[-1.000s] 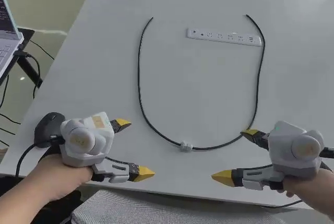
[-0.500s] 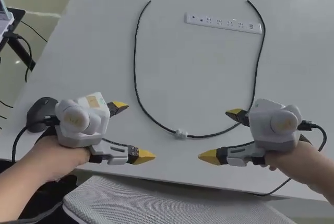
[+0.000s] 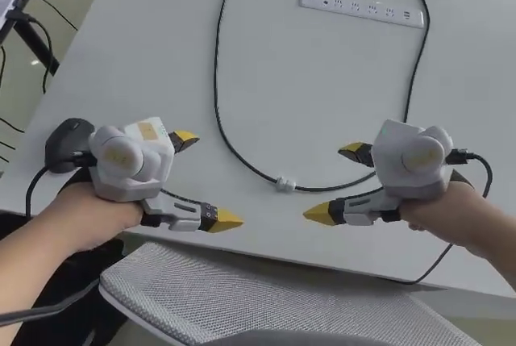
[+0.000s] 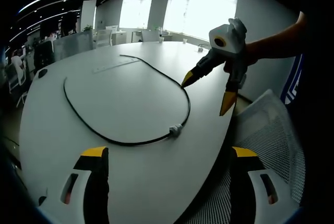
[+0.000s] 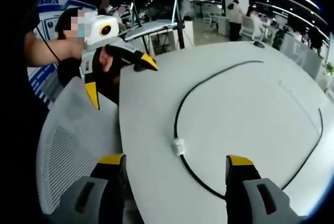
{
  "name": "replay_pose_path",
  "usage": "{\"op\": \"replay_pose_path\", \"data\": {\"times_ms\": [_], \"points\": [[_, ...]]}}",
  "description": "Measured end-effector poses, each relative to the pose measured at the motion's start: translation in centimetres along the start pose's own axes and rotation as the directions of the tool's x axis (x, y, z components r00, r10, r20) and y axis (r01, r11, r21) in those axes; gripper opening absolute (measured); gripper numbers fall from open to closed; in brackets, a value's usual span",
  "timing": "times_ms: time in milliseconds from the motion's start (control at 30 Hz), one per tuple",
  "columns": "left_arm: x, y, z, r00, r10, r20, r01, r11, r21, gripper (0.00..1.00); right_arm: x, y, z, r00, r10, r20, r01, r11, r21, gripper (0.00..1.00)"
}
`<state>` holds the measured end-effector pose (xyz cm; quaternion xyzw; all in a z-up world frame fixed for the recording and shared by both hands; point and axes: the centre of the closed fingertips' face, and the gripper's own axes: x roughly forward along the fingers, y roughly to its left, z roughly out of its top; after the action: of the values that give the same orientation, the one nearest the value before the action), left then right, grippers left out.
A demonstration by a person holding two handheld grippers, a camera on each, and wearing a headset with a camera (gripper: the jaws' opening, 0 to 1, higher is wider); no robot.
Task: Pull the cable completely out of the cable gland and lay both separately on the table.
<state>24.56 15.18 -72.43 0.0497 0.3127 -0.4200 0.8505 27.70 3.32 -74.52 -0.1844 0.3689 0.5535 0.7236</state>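
A black cable [image 3: 216, 96] lies in a wide U on the white table [image 3: 145, 56]. A small white cable gland [image 3: 283, 184] sits threaded on it at the bottom of the U. My left gripper [image 3: 208, 178] hovers open to the left of the gland, near the table's front edge. My right gripper [image 3: 331, 181] hovers open just right of the gland, facing the left one. In the left gripper view the gland [image 4: 175, 129] lies ahead between my open jaws, with the right gripper [image 4: 205, 97] beyond. In the right gripper view the gland [image 5: 178, 146] lies close ahead.
A white power strip [image 3: 361, 7] lies at the far side, between the cable's ends. A dark mouse [image 3: 64, 140] sits at the table's left edge by my left hand. A grey mesh chair [image 3: 242, 298] stands under the front edge.
My right gripper has moved left, closer to the gland. The left gripper has held roughly its place. Both stay open, and the head camera has shifted.
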Motion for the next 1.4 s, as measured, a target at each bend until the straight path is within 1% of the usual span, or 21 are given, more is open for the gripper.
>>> {"op": "replay_pose_path", "data": {"times_ms": [100,200,233,300,367,500,533,567,633,700,800,900,967,1033,1133,1200,1267,1400], "points": [[0.1,-0.1,-0.3,1.0000,-0.001,-0.004,0.001,1.000,-0.007,0.97,0.5,0.0,0.6,1.0000,0.009,-0.002,-0.009,1.000,0.000,0.74],[0.1,-0.2,-0.1,1.0000,0.001,0.005,-0.001,1.000,0.001,0.96,1.0,0.0,1.2,0.9999,0.012,0.000,-0.012,1.000,-0.019,0.68],[0.2,-0.3,0.1,0.9999,-0.001,0.015,0.001,1.000,-0.003,0.96,1.3,-0.2,1.2,0.9998,0.020,-0.005,-0.020,1.000,-0.023,0.68],[0.1,-0.5,0.1,0.9999,-0.004,0.010,0.004,1.000,-0.010,0.97,1.9,-0.2,1.2,0.9994,0.026,-0.023,-0.027,0.999,-0.047,0.66],[0.1,-0.6,0.0,1.0000,-0.004,0.008,0.004,1.000,-0.003,0.97,2.4,-0.1,0.8,0.9982,0.038,-0.046,-0.041,0.997,-0.058,0.65],[0.0,-0.5,-0.2,1.0000,-0.004,0.001,0.004,1.000,-0.007,0.96,3.0,0.0,0.4,0.9963,0.049,-0.071,-0.054,0.996,-0.069,0.62],[0.0,-0.5,-0.4,1.0000,-0.003,-0.005,0.003,1.000,-0.007,0.96,3.2,-0.1,0.2,0.9952,0.050,-0.085,-0.056,0.996,-0.075,0.60],[-0.1,-0.5,-0.4,1.0000,0.000,-0.006,0.000,1.000,-0.006,0.95,3.4,-0.2,0.1,0.9947,0.053,-0.088,-0.060,0.995,-0.078,0.59],[-0.1,-0.4,-0.5,1.0000,0.000,-0.002,0.000,1.000,-0.012,0.95,3.9,-0.5,-0.5,0.9924,0.058,-0.108,-0.067,0.995,-0.075,0.56],[-0.2,-0.4,-0.6,1.0000,0.001,-0.003,-0.001,1.000,-0.016,0.95,4.1,-0.6,-0.7,0.9912,0.059,-0.119,-0.068,0.994,-0.080,0.53],[-0.2,-0.5,-0.9,1.0000,0.000,-0.006,-0.001,1.000,-0.013,0.94,4.5,-0.9,-0.9,0.9900,0.059,-0.128,-0.069,0.995,-0.070,0.49],[-0.1,-0.5,-1.2,0.9998,-0.006,-0.018,0.006,1.000,-0.014,0.93,4.8,-1.1,-1.1,0.9897,0.061,-0.130,-0.071,0.995,-0.073,0.43],[-0.1,-0.5,-1.3,0.9998,-0.008,-0.019,0.008,1.000,-0.012,0.92,5.2,-1.2,-1.3,0.9894,0.067,-0.129,-0.075,0.995,-0.062,0.42],[-0.1,-0.4,-1.4,0.9998,-0.005,-0.019,0.005,1.000,-0.010,0.92,5.5,-1.2,-1.7,0.9873,0.074,-0.141,-0.083,0.995,-0.055,0.40],[-0.1,-0.4,-1.4,0.9999,-0.003,-0.017,0.003,1.000,-0.015,0.91,5.7,-1.3,-1.9,0.9866,0.071,-0.147,-0.082,0.994,-0.068,0.34],[-0.1,-0.4,-1.5,0.9999,-0.003,-0.016,0.002,1.000,-0.017,0.91,5.8,-1.0,-1.8,0.9859,0.081,-0.147,-0.090,0.994,-0.059,0.33],[-0.1,-0.3,-1.8,0.9997,-0.003,-0.025,0.002,1.000,-0.016,0.90,6.0,-0.9,-2.0,0.9831,0.083,-0.163,-0.097,0.992,-0.078,0.31],[-0.2,-0.3,-2.0,0.9997,-0.001,-0.022,0.000,1.000,-0.024,0.89,6.4,-1.1,-2.2,0.9808,0.085,-0.176,-0.102,0.990,-0.092,0.29]]}}
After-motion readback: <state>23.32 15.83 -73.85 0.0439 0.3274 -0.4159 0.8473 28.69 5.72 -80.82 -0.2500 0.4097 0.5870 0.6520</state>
